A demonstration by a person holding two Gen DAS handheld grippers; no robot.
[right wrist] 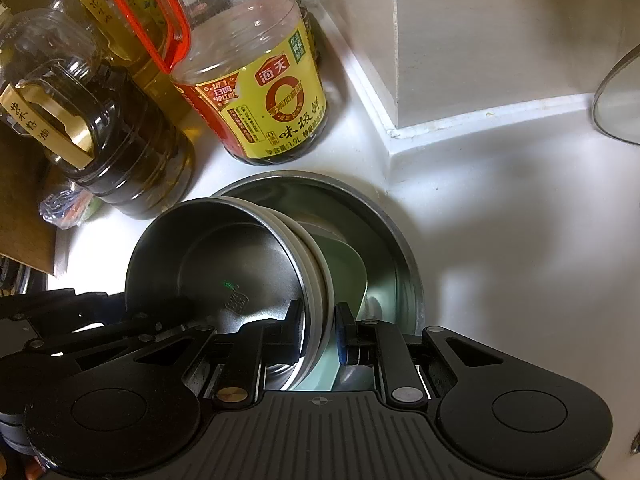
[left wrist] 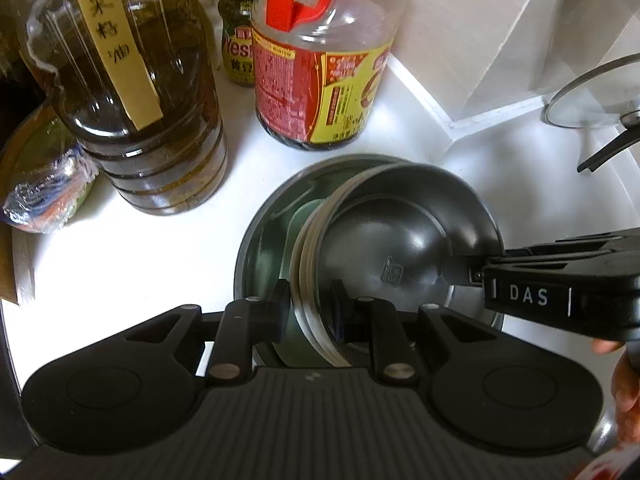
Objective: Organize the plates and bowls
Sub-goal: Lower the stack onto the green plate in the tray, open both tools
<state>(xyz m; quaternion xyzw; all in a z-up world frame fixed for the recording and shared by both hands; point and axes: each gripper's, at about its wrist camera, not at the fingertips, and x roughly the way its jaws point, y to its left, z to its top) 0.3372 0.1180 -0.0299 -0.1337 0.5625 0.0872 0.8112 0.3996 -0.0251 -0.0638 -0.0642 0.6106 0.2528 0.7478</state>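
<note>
Countertop, white, carries my wide steel basin; tilted inside it sits a nested stack of round steel bowls. Left gripper and right gripper each clamp the stack's rims.

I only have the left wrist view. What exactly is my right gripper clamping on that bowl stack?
Observer: The right gripper spans the steel bowl rim plus the white rims nested under it.
Operator: Is the green dish in that bite?
Observer: Seemingly not; the green dish lies just outside the blue-padded finger.
Operator: Anything hidden behind the dark oil bottle?
Observer: Yes, a second bottle of yellow oil stands behind it.
</note>
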